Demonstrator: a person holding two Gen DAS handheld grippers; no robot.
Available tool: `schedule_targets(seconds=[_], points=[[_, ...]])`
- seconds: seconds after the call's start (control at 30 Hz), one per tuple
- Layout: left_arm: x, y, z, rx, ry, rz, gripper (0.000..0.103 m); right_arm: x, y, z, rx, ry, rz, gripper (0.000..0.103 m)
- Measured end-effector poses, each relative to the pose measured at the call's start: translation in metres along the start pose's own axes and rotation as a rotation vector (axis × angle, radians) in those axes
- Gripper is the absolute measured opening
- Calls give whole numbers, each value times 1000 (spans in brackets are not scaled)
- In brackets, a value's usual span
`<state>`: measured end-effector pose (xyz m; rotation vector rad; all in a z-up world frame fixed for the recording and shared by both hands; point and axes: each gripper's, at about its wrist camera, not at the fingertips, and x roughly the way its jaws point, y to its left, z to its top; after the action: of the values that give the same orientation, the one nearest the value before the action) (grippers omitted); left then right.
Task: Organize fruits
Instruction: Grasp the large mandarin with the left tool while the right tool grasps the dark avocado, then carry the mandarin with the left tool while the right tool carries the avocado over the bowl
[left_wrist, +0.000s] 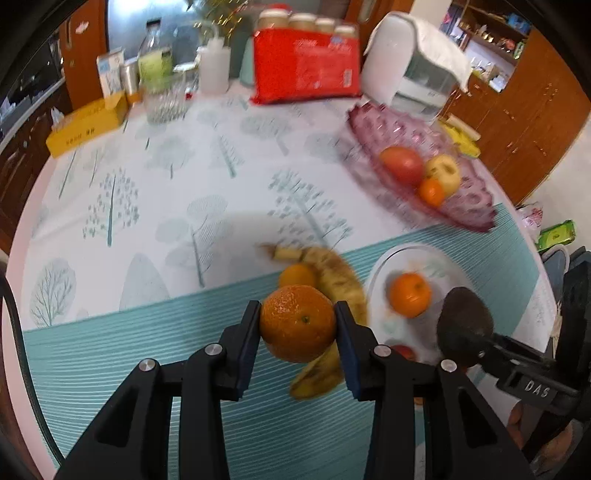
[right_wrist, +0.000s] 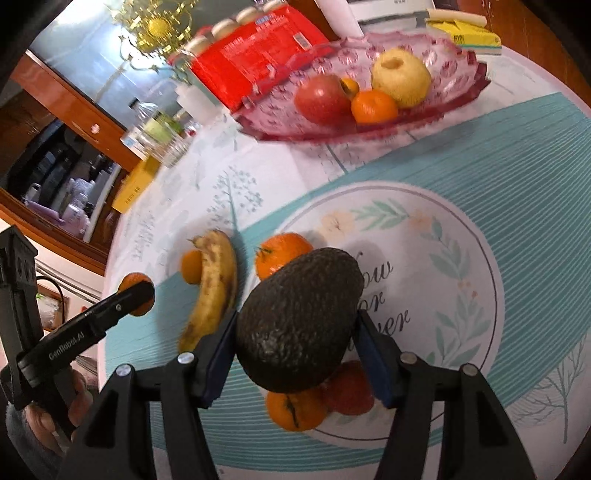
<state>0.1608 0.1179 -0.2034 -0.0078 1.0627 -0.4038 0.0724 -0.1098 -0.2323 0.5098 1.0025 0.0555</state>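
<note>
both grippers hold fruit above the table

left gripper (left_wrist: 297, 325) clamps an orange (left_wrist: 297, 322) at lower centre; right gripper (right_wrist: 295, 332) clamps an avocado (right_wrist: 297, 328) over the plate (right_wrist: 476, 266). bowl (right_wrist: 454, 70) at the top holds apples.

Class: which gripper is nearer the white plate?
Right. The right gripper holds the avocado directly above the white plate. The left gripper holds an orange off the plate's side, over the banana.

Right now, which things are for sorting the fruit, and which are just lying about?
For the job: held orange, held avocado, banana, white plate, pink glass bowl.
Just lying about: red packet, yellow box, white appliance.
</note>
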Motion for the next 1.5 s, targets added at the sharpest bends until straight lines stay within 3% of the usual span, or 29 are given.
schedule_targets(seconds=[0.47, 1.0, 1.27, 1.5], points=[[-55, -71, 24, 41, -64, -53, 38, -89, 6, 22, -67, -154, 69, 61], [-108, -147, 125, 11, -238, -49, 38, -192, 6, 127, -229, -350, 148, 61], [-85, -169, 177, -36, -260, 1, 38, -196, -6, 201, -356, -389, 130, 61], [-13, -159, 192, -128, -158, 46, 38, -139, -24, 249, -420, -315, 89, 61]])
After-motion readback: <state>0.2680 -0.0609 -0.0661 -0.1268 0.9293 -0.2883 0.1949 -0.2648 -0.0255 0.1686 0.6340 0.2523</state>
